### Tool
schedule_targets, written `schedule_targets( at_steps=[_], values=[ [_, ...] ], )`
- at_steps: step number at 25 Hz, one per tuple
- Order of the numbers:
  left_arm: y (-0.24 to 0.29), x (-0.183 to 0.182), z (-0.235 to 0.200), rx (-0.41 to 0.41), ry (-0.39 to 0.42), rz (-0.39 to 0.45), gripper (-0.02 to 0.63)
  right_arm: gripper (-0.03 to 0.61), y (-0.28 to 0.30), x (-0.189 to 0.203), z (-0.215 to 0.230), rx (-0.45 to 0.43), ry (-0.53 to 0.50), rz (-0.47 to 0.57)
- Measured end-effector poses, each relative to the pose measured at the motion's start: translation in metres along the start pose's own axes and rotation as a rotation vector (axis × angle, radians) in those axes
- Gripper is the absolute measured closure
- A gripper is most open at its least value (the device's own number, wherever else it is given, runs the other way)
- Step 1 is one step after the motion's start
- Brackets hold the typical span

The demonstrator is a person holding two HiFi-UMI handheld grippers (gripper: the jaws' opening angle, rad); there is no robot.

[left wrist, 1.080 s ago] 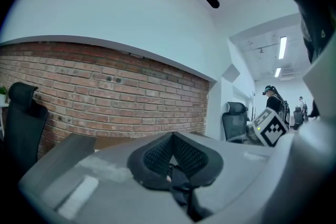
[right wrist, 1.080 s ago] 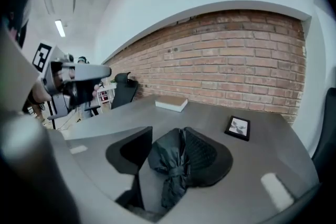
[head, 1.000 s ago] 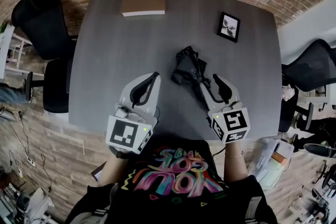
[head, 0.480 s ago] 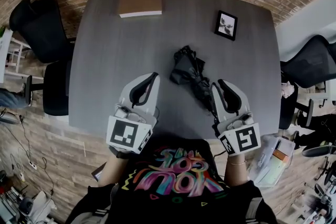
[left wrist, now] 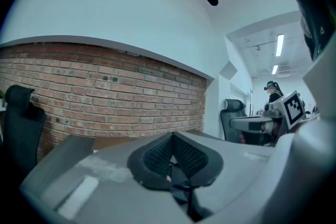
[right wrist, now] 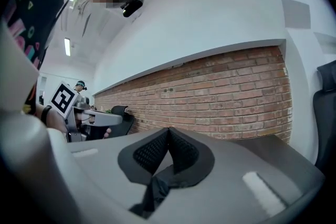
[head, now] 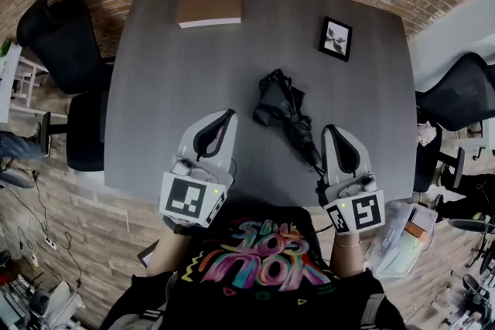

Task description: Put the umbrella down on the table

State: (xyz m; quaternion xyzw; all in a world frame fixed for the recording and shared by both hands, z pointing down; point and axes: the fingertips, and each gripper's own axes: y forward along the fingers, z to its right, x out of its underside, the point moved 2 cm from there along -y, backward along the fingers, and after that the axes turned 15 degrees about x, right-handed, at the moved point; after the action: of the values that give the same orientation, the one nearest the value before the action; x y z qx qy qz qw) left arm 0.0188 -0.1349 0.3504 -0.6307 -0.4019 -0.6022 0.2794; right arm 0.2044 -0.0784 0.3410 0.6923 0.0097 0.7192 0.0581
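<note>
Currently we hold both grippers low over the near edge of the grey table (head: 166, 81), one to each side of our chest. The left gripper (head: 227, 114) has its jaws together, the ribbed black pads meeting at the tip with nothing between them. The right gripper (head: 335, 130) is likewise closed on nothing, its pads pressed pad to pad in its own view.

The black umbrella (head: 283, 107) lies folded on the table, right of the middle and towards the near edge. Its bunched fabric sits further in, and its thin end runs out towards the near right, ending just beside the inner flank of the right gripper. We cannot tell whether that end touches the gripper. The left gripper is well apart from the umbrella.

A brown book (head: 209, 6) lies at the far edge, left of the middle. A small black picture frame (head: 336, 39) stands near the far right corner. Black office chairs flank the table, one off the left edge (head: 58, 35) and one off the right (head: 456, 93).
</note>
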Motion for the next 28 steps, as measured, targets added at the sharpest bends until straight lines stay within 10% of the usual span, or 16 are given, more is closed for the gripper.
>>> schedule_targets(
  at_steps=[28],
  values=[
    [0.0016,0.0023,0.0044,-0.028,-0.033,-0.020,0.614,0.578,0.0028,-0.0002,0.0076,0.016,0.040,0.011]
  ],
)
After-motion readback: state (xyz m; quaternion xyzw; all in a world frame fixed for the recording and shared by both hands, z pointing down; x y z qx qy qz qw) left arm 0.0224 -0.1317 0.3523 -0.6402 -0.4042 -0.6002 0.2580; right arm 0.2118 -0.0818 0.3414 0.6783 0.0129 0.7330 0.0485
